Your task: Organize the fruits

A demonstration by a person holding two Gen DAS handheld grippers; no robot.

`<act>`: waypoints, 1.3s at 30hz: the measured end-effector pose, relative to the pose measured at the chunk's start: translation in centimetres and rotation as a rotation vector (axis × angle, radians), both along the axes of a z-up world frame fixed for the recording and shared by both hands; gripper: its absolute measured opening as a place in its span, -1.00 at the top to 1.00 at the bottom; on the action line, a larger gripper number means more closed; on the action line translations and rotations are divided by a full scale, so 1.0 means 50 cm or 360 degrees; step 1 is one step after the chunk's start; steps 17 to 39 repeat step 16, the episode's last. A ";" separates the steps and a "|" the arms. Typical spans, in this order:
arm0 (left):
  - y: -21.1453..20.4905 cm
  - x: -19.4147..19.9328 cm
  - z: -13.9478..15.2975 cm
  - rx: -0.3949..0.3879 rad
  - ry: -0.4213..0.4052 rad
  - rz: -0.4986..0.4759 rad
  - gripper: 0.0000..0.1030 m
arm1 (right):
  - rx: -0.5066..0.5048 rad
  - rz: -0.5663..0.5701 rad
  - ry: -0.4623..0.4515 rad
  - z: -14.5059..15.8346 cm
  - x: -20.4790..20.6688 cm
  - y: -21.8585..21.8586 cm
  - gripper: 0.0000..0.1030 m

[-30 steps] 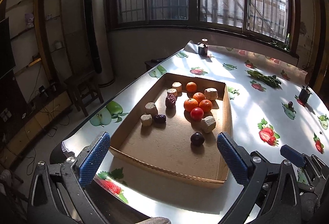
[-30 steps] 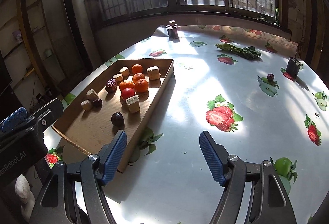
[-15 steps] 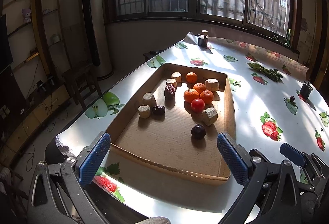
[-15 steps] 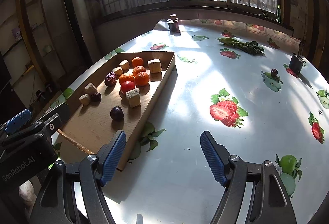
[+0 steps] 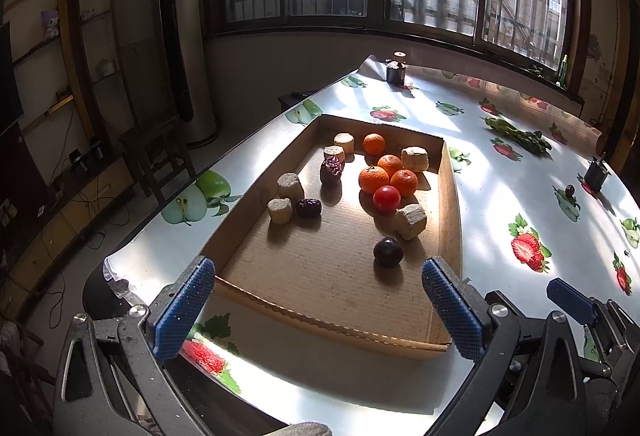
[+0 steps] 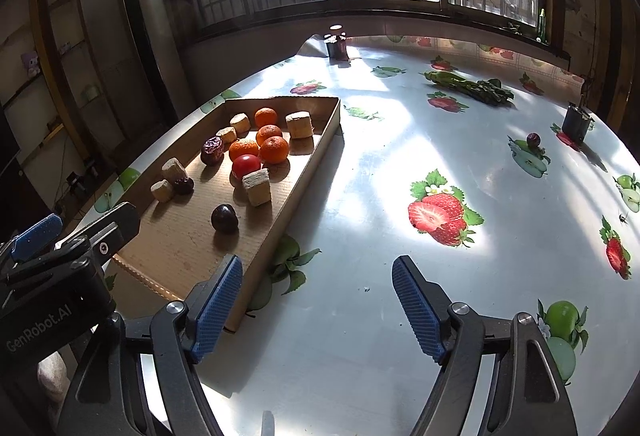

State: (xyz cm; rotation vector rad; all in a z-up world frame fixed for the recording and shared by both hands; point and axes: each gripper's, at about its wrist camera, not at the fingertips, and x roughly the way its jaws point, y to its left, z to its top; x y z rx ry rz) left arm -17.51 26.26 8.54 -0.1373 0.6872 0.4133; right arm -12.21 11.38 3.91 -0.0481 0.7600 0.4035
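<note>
**Small round fruit in a cardboard tray, both grippers empty**

You hold the left gripper (image 5: 318,310) wide open over the near edge of the cardboard tray (image 5: 256,204), nothing between its pads; the right gripper (image 6: 318,310) hangs over bare tablecloth just beside the tray's right wall, its jaws opening, also empty.

The fruit lies inside the tray: four mandarins (image 5: 374,179) clustered toward the far right, a red tomato (image 5: 387,198) touching them, a dark plum (image 5: 388,252) nearest you, and two wrinkled dates (image 5: 308,207) at the left among pale cut chunks (image 5: 411,221).

Judging by size, everything looks light; the plum and tomato look smooth and liable to roll or slip, so take them across the widest part, pads square, with gentle pressure; the tomato probably bruises most easily; the mandarins' matt skin should grip well; the dates look small and soft, so close low around them.

Readable writing: only "GenRobot.AI" (image 6: 38,328) on the left gripper's body, seen from the right wrist; no fruit labels visible.
</note>
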 end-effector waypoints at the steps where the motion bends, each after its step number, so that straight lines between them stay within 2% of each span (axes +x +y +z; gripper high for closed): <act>1: 0.001 0.001 -0.001 -0.0003 0.0002 0.0000 -1.00 | -0.0003 0.0002 -0.0001 0.000 0.000 0.001 -0.58; 10: -0.001 0.000 0.029 0.0024 -0.0094 -0.0018 -1.00 | 0.0002 -0.0005 -0.0032 0.014 -0.007 0.000 -0.59; 16: -0.058 -0.001 0.084 0.0063 -0.0201 -0.0120 -1.00 | 0.0048 -0.0079 -0.0075 0.050 -0.002 -0.045 -0.59; 39: -0.058 -0.001 0.084 0.0063 -0.0201 -0.0120 -1.00 | 0.0048 -0.0079 -0.0075 0.050 -0.002 -0.045 -0.59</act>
